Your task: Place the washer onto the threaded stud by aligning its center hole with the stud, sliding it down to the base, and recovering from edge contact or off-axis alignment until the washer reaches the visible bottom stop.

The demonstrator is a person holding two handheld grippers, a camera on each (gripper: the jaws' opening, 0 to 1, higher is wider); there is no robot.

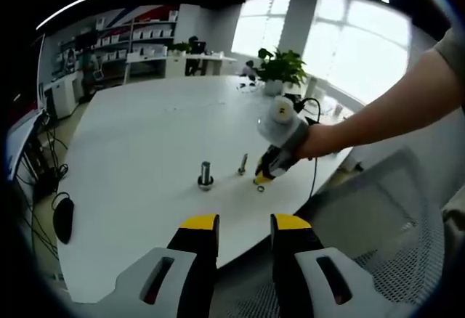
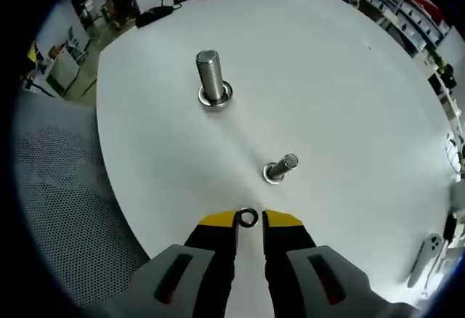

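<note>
Table: a large white tabletop (image 2: 349,100) carries all the task parts; in the left gripper view its near edge (image 1: 145,209) curves across the lower half.

Large stud: a thick threaded stud (image 2: 208,75) stands upright on a ring-shaped base, well beyond the right gripper's tips; in the left gripper view it (image 1: 205,173) stands near the table's front edge.

Small stud: a thinner threaded stud (image 2: 280,167) rises from its own flange, leaning in the fisheye picture, between the large stud and the right gripper; in the left gripper view it (image 1: 243,164) stands just right of the large stud.

Washer: a small dark metal ring (image 2: 248,218), its centre hole visible, sits pinched at the very tips of the right gripper, low over the table and near the small stud but apart from it. In the left gripper view it (image 1: 260,187) appears as a tiny ring at the tips of the other tool.

Right gripper: yellow-tipped jaws (image 2: 249,220) are closed narrowly against the washer's two sides. In the left gripper view the same tool (image 1: 265,175) reaches in from the right, held by a person's hand (image 1: 320,140) on a bare forearm.

Left gripper: yellow-tipped jaws (image 1: 244,222) stand apart with nothing between them, held back off the near table edge.

Chair: a grey mesh seat back (image 2: 65,187) lies beside the table; also seen at (image 1: 407,253).

Surroundings: a potted plant (image 1: 280,67) stands on the table's far side.
</note>
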